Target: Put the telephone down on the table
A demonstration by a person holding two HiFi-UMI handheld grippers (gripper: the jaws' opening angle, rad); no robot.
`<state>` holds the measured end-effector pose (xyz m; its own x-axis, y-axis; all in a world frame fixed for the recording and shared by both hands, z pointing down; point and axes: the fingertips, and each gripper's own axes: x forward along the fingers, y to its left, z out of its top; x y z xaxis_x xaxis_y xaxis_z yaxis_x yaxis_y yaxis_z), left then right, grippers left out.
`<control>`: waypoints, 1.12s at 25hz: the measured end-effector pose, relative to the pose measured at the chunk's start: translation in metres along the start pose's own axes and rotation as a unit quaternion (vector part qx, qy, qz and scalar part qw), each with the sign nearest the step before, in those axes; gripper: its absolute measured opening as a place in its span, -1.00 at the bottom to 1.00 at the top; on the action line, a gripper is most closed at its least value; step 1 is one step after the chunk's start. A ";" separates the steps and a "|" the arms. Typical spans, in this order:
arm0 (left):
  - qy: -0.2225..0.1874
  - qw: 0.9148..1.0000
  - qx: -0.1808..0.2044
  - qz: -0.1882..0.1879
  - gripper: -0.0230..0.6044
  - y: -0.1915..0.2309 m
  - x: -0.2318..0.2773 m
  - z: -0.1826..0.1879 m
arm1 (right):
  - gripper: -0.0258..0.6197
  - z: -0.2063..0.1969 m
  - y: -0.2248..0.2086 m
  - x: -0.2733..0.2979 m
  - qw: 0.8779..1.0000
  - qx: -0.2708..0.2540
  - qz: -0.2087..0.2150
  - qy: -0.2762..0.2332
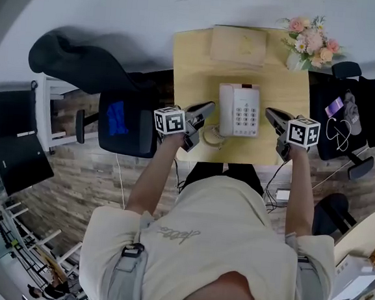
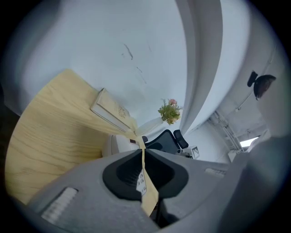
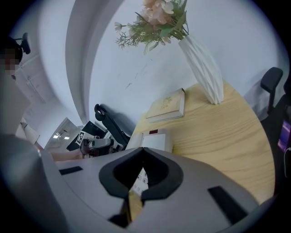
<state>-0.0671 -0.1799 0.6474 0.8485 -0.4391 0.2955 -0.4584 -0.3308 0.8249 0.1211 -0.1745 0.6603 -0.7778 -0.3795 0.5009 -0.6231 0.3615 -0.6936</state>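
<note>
Two shut, empty grippers beside the telephone (image 1: pixel 238 110)
It sits flat on the table (image 1: pixel 195 62), left gripper (image 1: pixel 210 105) at its 9 o'clock, right gripper (image 1: pixel 268 111) at 3 o'clock; I would pull both away gently, missing the cord (image 1: pixel 211 136)

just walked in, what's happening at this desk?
A person holds a gripper in each hand over a wooden table. The telephone sits flat on the table. The left gripper and the right gripper flank it, both shut with nothing in them. A book and a vase of flowers stand at the far edge.
</note>
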 end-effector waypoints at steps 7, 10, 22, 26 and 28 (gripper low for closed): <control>0.001 0.998 0.057 0.037 -0.87 -0.012 -0.009 0.004 | -0.92 0.008 0.011 -0.011 0.999 -0.025 -0.016 -0.023; 0.004 0.993 0.105 0.057 -0.87 -0.024 -0.014 0.006 | -0.92 0.013 0.023 -0.016 0.998 -0.046 -0.023 -0.032; 0.012 0.973 0.217 0.082 -0.87 -0.067 -0.023 0.013 | -0.92 0.027 0.068 -0.031 0.987 -0.147 -0.054 -0.043; -0.013 0.964 0.246 0.103 -0.87 -0.077 -0.034 0.024 | -0.92 0.032 0.083 -0.039 0.980 -0.181 -0.064 -0.046; -0.020 0.961 0.253 0.108 -0.87 -0.083 -0.039 0.029 | -0.92 0.036 0.092 -0.043 0.977 -0.199 -0.066 -0.050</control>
<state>-0.0694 -0.1597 0.5532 0.7123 -0.5720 0.4068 -0.7019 -0.5875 0.4027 0.0998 -0.1559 0.5559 -0.6890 -0.5195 0.5054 -0.7156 0.5981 -0.3607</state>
